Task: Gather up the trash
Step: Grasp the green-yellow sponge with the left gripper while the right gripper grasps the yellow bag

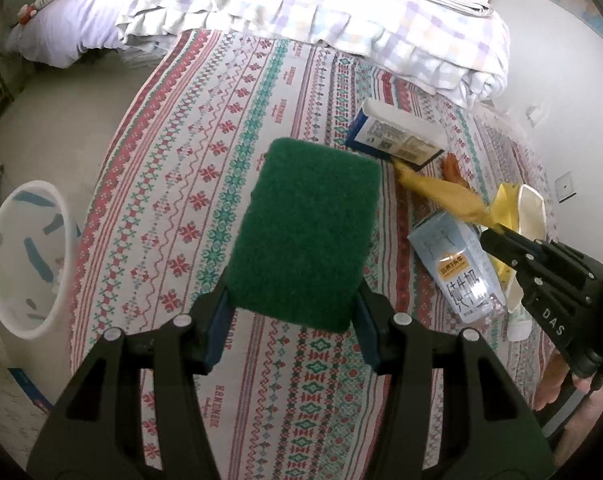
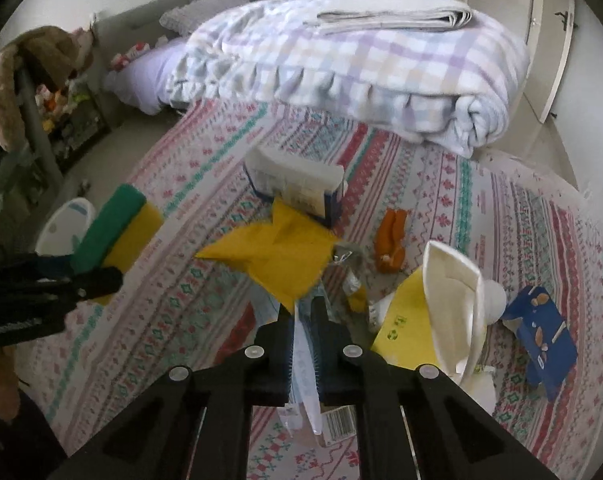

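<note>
My left gripper point(image 1: 293, 300) is shut on a green and yellow sponge point(image 1: 305, 232), held above the patterned bedspread point(image 1: 181, 184); the sponge also shows in the right wrist view point(image 2: 117, 232). My right gripper point(image 2: 303, 312) is shut on a yellow paper wrapper point(image 2: 277, 256), which shows in the left wrist view too point(image 1: 441, 196). A light-blue milk carton point(image 1: 457, 264) lies under it. A blue and white box point(image 1: 397, 136) lies beyond. An orange scrap point(image 2: 391, 244), a yellow and white carton point(image 2: 449, 300) and a blue box point(image 2: 541, 336) lie to the right.
A white waste bin point(image 1: 25, 260) stands on the floor left of the bed, seen small in the right wrist view point(image 2: 63, 220). A folded plaid quilt point(image 2: 361, 68) with papers on top lies at the far end. A cluttered shelf point(image 2: 61, 120) stands at the left.
</note>
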The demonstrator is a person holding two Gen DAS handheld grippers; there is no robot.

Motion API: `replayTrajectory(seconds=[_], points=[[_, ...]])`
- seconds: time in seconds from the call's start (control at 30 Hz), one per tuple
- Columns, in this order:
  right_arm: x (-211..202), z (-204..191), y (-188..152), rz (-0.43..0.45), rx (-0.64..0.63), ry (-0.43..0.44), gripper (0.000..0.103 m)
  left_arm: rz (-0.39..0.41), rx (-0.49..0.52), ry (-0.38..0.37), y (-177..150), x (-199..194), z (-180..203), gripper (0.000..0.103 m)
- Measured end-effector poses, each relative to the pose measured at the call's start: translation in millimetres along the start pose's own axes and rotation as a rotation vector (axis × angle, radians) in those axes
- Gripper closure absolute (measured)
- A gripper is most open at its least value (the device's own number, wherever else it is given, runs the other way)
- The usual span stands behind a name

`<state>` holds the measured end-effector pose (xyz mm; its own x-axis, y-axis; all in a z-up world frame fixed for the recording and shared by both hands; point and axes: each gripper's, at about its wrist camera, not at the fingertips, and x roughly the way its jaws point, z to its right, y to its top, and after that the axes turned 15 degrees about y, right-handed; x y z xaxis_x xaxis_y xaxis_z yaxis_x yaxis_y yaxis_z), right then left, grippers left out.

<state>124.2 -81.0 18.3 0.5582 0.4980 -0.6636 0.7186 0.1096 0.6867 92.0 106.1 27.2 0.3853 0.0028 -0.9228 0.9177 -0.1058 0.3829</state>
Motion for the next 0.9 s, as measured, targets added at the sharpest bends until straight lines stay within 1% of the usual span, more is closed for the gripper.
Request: replayTrajectory(seconds=[0.17, 0.2, 0.27, 0.3, 0.33, 0.37, 0.4, 0.43, 0.5, 0.6, 0.67, 0.73, 0.8, 0.83, 0.9], points=[[9, -1, -1, -0.023, -0.015, -0.017, 0.093, 0.0, -0.004, -0.002, 0, -1, 0, 0.048], [10, -2, -1, -0.024, -0.019, -0.032, 0.092, -0.001, -0.004, -0.002, 1, -1, 0, 0.048], [14, -7, -1, -0.028, -0.043, -0.064, 0.087, -0.002, -0.006, -0.004, 1, -1, 0, 0.048], [15, -8, -1, -0.024, -0.053, -0.074, 0.08, -0.003, -0.006, -0.004, 1, -1, 0, 0.048], [15, -11, 0, -0.018, -0.069, -0.085, 0.068, -0.003, -0.005, -0.005, 1, -1, 0, 0.048], [15, -16, 0, -0.01, -0.093, -0.106, 0.059, -0.003, -0.004, -0.006, 1, -1, -1, 0.048], [15, -18, 0, -0.005, -0.109, -0.117, 0.04, -0.004, -0.005, -0.007, 1, -1, -1, 0.048], [15, -23, -1, 0.003, -0.135, -0.131, 0.032, -0.004, -0.005, -0.007, 1, -1, -1, 0.048], [14, -31, -2, 0.013, -0.187, -0.149, 0.032, -0.005, -0.01, -0.007, 1, -1, -2, 0.048], [8, -42, -2, 0.043, -0.234, -0.15, 0.032, -0.009, -0.025, -0.011, 2, -2, -5, 0.047], [9, -56, -6, 0.051, -0.33, -0.185, 0.032, -0.011, -0.043, -0.009, 3, -2, -9, 0.047], [14, -67, -9, 0.048, -0.398, -0.19, 0.032, -0.017, -0.071, -0.008, 5, -1, -15, 0.047], [26, -79, -15, 0.019, -0.459, -0.174, 0.032, -0.028, -0.1, -0.015, 6, 0, -22, 0.047], [31, -85, -18, 0.008, -0.493, -0.188, 0.032, -0.034, -0.115, -0.019, 6, 1, -25, 0.047], [42, -95, -23, -0.001, -0.576, -0.254, 0.032, -0.039, -0.141, -0.017, 7, 1, -32, 0.047]])
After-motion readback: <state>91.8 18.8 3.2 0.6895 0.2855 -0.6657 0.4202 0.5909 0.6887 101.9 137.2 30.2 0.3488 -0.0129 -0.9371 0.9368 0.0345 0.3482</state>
